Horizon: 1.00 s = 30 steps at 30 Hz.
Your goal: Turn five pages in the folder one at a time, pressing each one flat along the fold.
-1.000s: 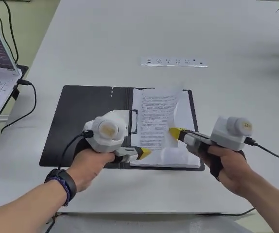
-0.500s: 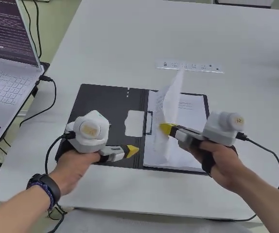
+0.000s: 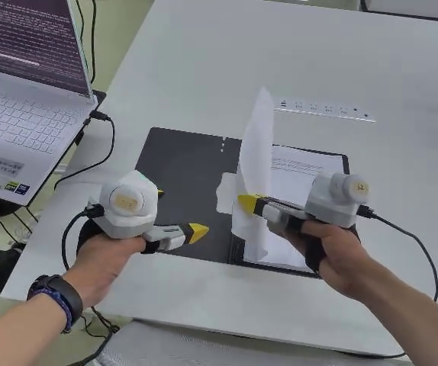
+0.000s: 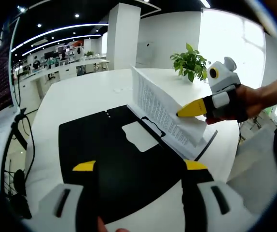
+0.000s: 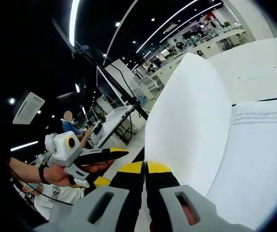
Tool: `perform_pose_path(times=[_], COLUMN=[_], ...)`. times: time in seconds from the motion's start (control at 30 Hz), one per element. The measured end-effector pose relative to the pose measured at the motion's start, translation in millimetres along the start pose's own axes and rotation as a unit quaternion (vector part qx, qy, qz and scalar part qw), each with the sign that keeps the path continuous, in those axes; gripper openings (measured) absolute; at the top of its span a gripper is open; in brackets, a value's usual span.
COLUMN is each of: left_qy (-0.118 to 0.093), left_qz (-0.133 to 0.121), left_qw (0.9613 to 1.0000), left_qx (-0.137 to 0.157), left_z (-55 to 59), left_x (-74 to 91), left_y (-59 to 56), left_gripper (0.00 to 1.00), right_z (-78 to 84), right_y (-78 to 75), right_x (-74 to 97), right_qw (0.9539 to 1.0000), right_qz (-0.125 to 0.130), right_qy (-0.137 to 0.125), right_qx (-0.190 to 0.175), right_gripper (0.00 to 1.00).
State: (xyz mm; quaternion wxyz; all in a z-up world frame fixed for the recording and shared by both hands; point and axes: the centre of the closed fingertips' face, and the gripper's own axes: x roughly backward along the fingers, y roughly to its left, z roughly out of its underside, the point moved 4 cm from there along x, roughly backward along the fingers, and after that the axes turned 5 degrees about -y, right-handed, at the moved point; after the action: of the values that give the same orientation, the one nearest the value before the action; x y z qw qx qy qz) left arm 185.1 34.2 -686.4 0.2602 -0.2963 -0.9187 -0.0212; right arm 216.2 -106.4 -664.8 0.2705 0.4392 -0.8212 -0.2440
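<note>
Now the step in hand is carrying one page (image 3: 256, 149) over the fold. Doing it well means sweeping it leftward in a gentle arc with only that single sheet pinched, so that it neither creases nor strains where it is bound. The right gripper (image 3: 247, 203) has its jaws closed, and in its own view they appear to pinch the page's near lower edge. The sheet stands almost upright over the spine of the folder (image 3: 177, 171), with its printed side facing left and its blank back toward the right gripper. The folder lies open and flat on the desk (image 3: 204, 69). Its black left cover is bare, and the stack of sheets (image 3: 310, 171) rests on its right half. The left gripper (image 4: 139, 166) is held low by the near edge of the left cover, jaws wide apart and gripping nothing, and it sits apart from the page. In my judgement the page should be laid right down onto the left cover before the right jaws let go. The left gripper could then press along the fold from one end to the other, firmly but without dragging the paper. Pulling the sheet toward the person, or lifting a second sheet with it, looks like the main risk.
</note>
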Motion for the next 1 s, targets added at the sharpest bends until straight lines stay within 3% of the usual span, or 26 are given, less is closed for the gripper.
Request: perform_pose_path(times=[0.4,0.73,1.0], left_qy=[0.004,0.000,0.002], left_qz=[-0.014,-0.024,-0.030], left_qw=[0.9999,0.9996,0.9993], left_qx=[0.004,0.014,0.024], left_z=[10.8,15.7,23.9], left_x=[16.2,29.5,36.0], left_y=[12.3,16.4,17.5], left_gripper=[0.70,0.70,0.70], right_z=[16.3,37.7,55.5], right_y=[12.3,12.7,8.3], right_x=[-36.0,-68.5,-83.5], right_qw=[0.9991,0.9977,0.9960], right_qz=[-0.021,-0.022,-0.011], right_qy=[0.036,0.061,0.076], right_qx=[0.010,-0.017,-0.046], right_gripper=[0.00,0.00,0.00])
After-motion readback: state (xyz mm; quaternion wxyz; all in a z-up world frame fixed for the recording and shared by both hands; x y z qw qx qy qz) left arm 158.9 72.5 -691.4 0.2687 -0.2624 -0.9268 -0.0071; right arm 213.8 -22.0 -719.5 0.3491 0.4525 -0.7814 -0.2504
